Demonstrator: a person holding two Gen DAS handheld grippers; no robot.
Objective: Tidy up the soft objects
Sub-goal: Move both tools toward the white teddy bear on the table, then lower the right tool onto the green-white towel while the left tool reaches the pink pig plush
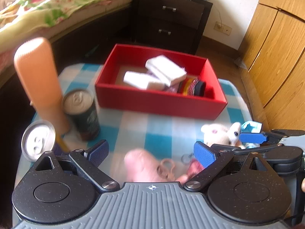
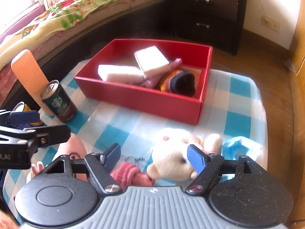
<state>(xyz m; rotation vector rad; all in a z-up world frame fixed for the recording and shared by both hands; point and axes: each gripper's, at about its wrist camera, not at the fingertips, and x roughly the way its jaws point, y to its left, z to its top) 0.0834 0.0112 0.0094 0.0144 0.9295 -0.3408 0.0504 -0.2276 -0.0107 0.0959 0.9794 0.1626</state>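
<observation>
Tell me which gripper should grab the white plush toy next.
Right. The right gripper is open with the white plush toy between its fingers; the left gripper hovers over the pink plush instead.

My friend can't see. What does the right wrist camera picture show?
The right gripper hangs open just above a white plush toy on a blue-and-white checked cloth. Behind it, a red box holds white sponges and a striped knit hat. A dark can stands at the left.
</observation>
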